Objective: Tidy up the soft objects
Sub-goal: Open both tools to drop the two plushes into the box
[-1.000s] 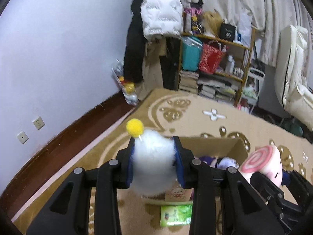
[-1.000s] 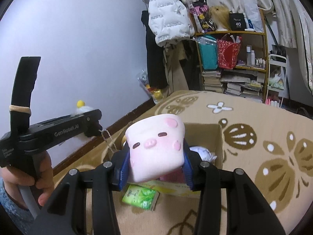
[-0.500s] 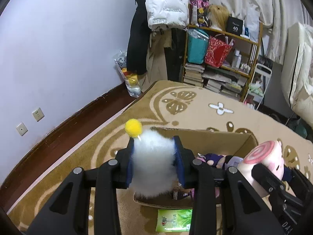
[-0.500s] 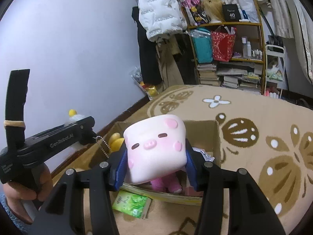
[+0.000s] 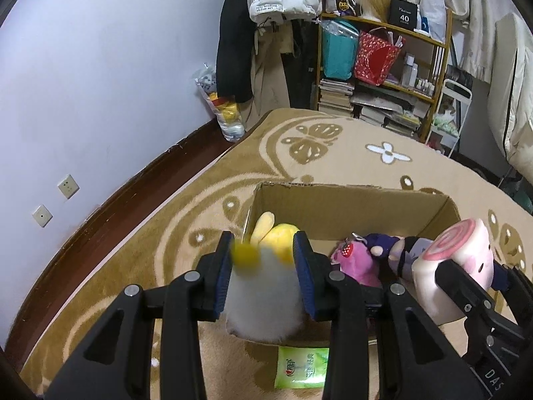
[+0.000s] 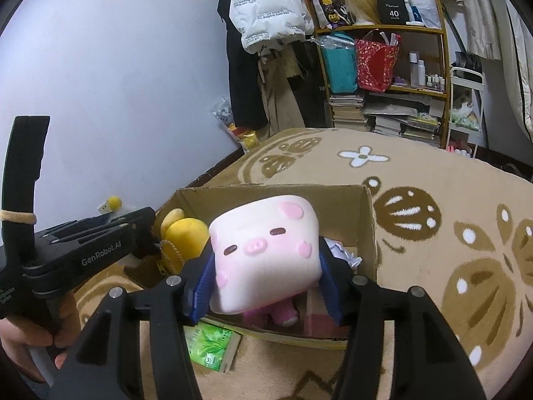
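Right wrist: pig plush [image 6: 266,253] clamped in right gripper [image 6: 266,286] — above box [image 6: 366,220].

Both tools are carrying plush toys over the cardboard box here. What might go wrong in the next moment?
1. The left tool holds the white fluffy toy over the near wall of the cardboard box; released now, it may fall outside, near the green packet.
2. The right tool holds the pig cube close beside the left tool; they might collide.
3. The box already holds a yellow plush and a pink plush, so added toys may sit high.
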Demonstrator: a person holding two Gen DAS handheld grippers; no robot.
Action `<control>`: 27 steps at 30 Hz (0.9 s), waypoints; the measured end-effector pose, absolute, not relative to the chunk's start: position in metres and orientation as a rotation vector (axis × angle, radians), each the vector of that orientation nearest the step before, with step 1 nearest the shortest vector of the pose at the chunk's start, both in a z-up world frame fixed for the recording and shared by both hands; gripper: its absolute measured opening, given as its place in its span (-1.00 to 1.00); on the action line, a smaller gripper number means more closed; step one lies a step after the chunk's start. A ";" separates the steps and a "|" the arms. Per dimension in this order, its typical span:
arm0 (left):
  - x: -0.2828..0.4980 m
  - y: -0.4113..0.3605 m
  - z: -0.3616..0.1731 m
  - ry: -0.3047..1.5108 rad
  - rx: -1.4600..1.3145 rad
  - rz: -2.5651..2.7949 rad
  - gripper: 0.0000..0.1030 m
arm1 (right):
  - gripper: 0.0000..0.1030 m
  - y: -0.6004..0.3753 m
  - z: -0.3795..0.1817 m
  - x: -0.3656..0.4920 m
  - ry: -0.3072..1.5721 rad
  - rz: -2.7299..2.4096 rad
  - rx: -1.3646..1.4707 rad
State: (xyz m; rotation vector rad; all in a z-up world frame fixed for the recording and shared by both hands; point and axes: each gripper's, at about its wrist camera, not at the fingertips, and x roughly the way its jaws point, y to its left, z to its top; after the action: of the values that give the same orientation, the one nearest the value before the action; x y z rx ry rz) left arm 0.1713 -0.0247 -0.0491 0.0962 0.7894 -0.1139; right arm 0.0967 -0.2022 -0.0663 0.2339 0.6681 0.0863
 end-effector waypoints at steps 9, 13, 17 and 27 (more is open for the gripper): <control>0.176 -0.018 -0.052 0.815 0.087 -0.081 -0.08 | 0.25 -0.201 -0.067 0.097 0.668 0.067 0.224; 0.173 -0.018 -0.047 0.786 0.105 -0.075 0.04 | 0.32 -0.203 -0.067 0.097 0.667 0.066 0.229; 0.170 -0.019 -0.044 0.775 0.120 -0.075 0.08 | 0.38 -0.202 -0.066 0.095 0.667 0.055 0.223; 0.163 -0.019 -0.035 0.757 0.145 -0.072 0.40 | 1.00 -0.205 -0.050 0.082 0.576 0.035 0.242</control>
State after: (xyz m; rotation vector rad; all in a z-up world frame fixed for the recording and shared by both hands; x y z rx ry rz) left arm 0.1629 -0.0190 -0.0355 0.1452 0.7568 -0.0718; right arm 0.0820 -0.2051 -0.0500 0.2417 0.5760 0.0348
